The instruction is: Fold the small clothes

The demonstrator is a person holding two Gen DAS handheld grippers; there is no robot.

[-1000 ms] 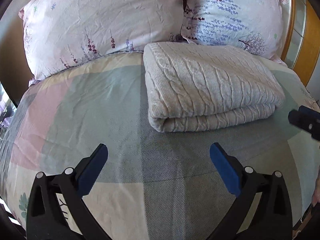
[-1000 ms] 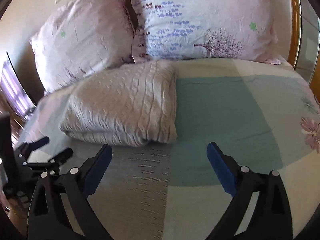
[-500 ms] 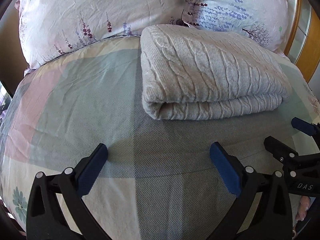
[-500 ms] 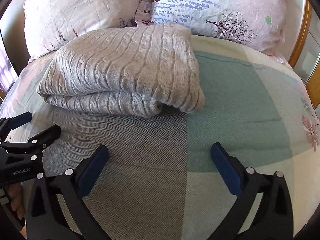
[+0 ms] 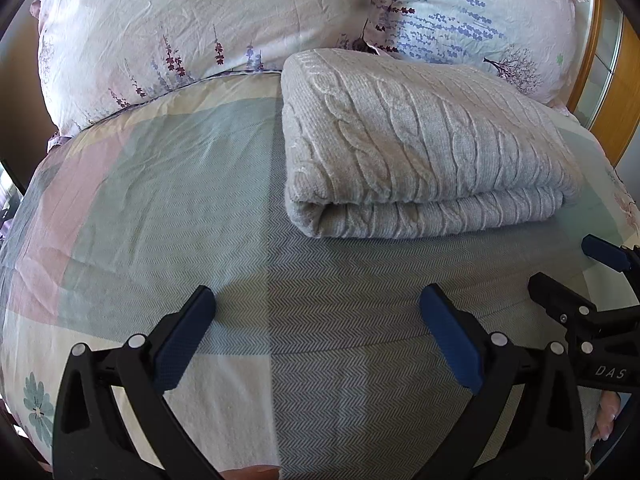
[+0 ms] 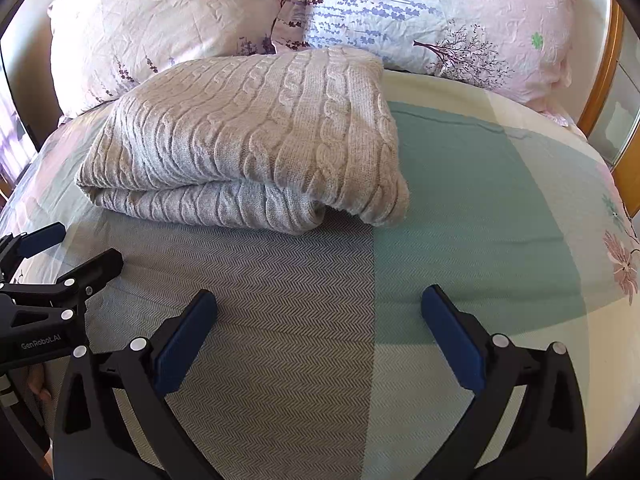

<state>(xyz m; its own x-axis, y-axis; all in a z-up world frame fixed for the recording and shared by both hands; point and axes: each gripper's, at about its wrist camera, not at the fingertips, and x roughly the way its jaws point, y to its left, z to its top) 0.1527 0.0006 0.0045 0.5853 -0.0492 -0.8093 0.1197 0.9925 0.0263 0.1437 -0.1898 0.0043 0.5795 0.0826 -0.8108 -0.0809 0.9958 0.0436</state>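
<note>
A folded grey cable-knit sweater (image 5: 420,148) lies on the patchwork bedspread (image 5: 168,184), just in front of the pillows. It also shows in the right wrist view (image 6: 256,136). My left gripper (image 5: 316,312) is open and empty, low over the bedspread, short of the sweater's folded front edge. My right gripper (image 6: 320,312) is open and empty too, near the sweater's right front corner. Each gripper shows in the other's view: the right gripper (image 5: 576,276) at the right edge, the left gripper (image 6: 68,256) at the left edge.
Two floral pillows (image 5: 208,20) (image 5: 472,12) stand against the headboard behind the sweater. A wooden bed frame (image 6: 604,64) curves along the right side. The bedspread (image 6: 488,208) stretches right of the sweater.
Both grippers have moved forward toward the sweater, which looms larger now. Both stayed open. The sweater has not moved.
</note>
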